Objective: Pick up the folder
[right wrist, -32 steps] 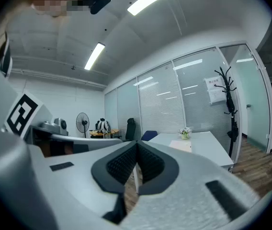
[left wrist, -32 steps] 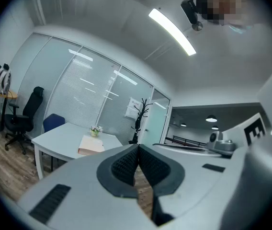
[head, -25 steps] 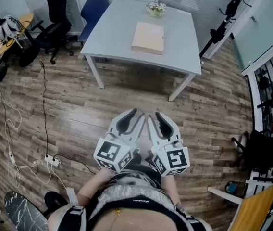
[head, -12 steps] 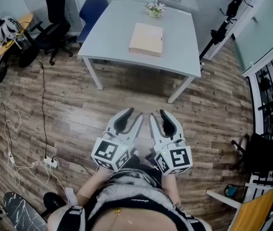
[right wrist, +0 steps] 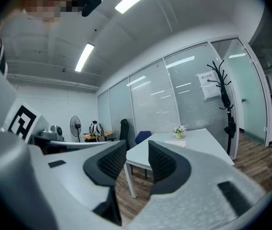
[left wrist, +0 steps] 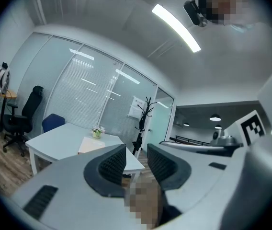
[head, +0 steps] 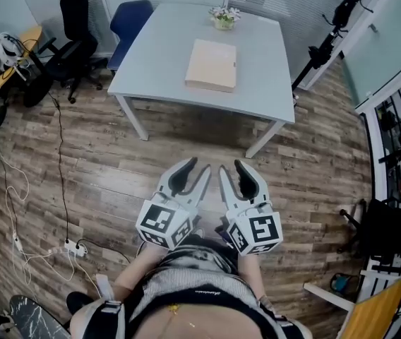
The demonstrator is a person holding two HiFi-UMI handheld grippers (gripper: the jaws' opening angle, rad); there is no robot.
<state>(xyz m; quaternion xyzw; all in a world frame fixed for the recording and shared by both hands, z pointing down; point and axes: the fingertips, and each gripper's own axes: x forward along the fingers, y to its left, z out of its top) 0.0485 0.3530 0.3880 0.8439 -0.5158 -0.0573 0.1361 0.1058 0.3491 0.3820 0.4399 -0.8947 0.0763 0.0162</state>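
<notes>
A beige folder [head: 212, 65] lies flat on the white table [head: 158, 55], well ahead of both grippers. My left gripper [head: 195, 172] and right gripper [head: 234, 170] are held side by side above the wood floor, close to my body and pointing at the table. Both are open with nothing between the pads. In the left gripper view, the folder [left wrist: 91, 145] shows small and far beyond the left gripper [left wrist: 136, 160]. The right gripper view shows the folder [right wrist: 176, 143] beyond the right gripper [right wrist: 137, 160] too.
A small flower pot [head: 223, 16] stands at the table's far edge. A blue chair [head: 126, 20] and a black office chair [head: 73, 41] are at the table's left. A cable and power strip [head: 73, 249] lie on the floor at left. A coat stand [head: 327, 34] is at right.
The table and folder have drawn nearer in the head view. Both grippers' jaws have spread a little wider.
</notes>
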